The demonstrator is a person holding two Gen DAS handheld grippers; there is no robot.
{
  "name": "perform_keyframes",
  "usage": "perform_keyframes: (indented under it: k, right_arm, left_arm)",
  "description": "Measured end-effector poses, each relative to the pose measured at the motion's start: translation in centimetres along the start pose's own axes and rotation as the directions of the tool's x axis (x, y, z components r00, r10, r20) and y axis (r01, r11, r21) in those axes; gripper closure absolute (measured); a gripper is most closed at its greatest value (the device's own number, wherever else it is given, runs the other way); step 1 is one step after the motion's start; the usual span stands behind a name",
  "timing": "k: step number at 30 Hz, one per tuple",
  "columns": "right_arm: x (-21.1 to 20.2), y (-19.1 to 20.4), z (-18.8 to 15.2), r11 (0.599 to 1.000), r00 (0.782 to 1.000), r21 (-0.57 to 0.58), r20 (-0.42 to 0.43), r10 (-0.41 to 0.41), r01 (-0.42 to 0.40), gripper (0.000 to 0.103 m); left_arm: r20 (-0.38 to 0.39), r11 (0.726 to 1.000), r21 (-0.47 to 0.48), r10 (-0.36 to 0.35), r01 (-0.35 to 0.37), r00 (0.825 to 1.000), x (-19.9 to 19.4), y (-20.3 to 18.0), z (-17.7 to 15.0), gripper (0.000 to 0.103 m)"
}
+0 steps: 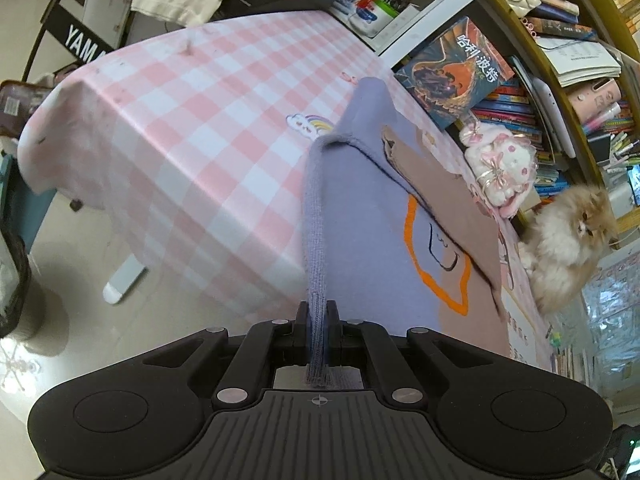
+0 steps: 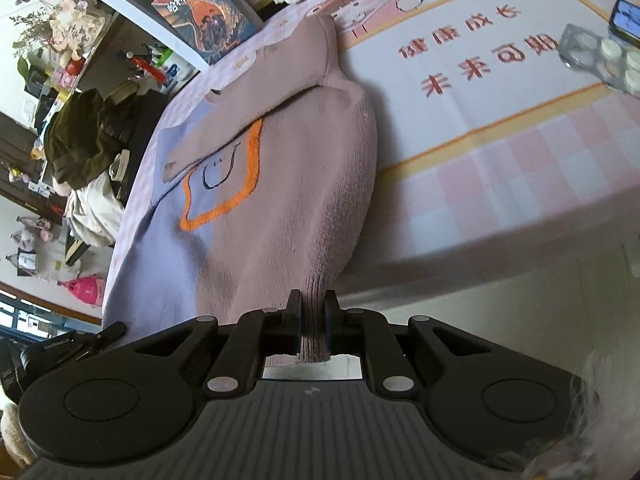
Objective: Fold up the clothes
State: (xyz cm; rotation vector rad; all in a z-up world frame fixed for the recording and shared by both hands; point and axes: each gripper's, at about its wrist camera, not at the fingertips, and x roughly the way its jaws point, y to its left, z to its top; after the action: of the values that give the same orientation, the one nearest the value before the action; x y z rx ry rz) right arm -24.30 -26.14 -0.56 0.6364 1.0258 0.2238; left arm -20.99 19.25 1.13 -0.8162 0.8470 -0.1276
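A knit sweater point(image 1: 360, 216), half lavender-blue and half dusty pink with an orange outline on its front, lies on the table with a pink sleeve folded across it. My left gripper point(image 1: 318, 312) is shut on the blue ribbed hem at the table's near edge. In the right wrist view the same sweater point(image 2: 280, 184) stretches away from me, and my right gripper point(image 2: 312, 312) is shut on the pink ribbed hem. Both hem corners are lifted off the table edge.
A pink-and-white checked cloth point(image 1: 192, 128) covers the table. A fluffy cat point(image 1: 568, 232) sits at the far right edge beside a plush toy point(image 1: 500, 160) and stacked books point(image 1: 452, 76). A clear tray with small jars point(image 2: 600, 56) and a phone point(image 2: 624, 20) stand on the table's printed part.
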Motion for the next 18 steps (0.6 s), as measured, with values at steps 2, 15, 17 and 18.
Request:
perform_keyframes:
  k: [2,15,17,18]
  right_arm:
    - [-0.2,-0.2,-0.2,1.0,1.0,0.005,-0.009,0.01,-0.01,0.094]
    - [-3.3,1.8,6.1,0.946,0.94,0.119,0.2,0.275,-0.302,0.094]
    - [-3.4,2.1,7.6,0.938,0.927,0.13,0.245,0.284,-0.321,0.094]
    - [-3.4,2.2,8.3,0.935,0.922,0.138,0.264,0.284,-0.327,0.094]
  left_arm:
    - [0.014,0.999,-0.023,-0.028,0.028,1.0,-0.2,-0.1,0.2,0.099]
    - [0.156,0.954,-0.136,-0.245,0.266,0.957,0.7,-2.5,4.8,0.1]
    - [0.175,0.948,-0.133,-0.265,0.289,0.948,1.7,-3.0,6.3,0.1]
    - [0.18,0.946,-0.132,-0.27,0.295,0.946,2.1,-3.1,7.0,0.1]
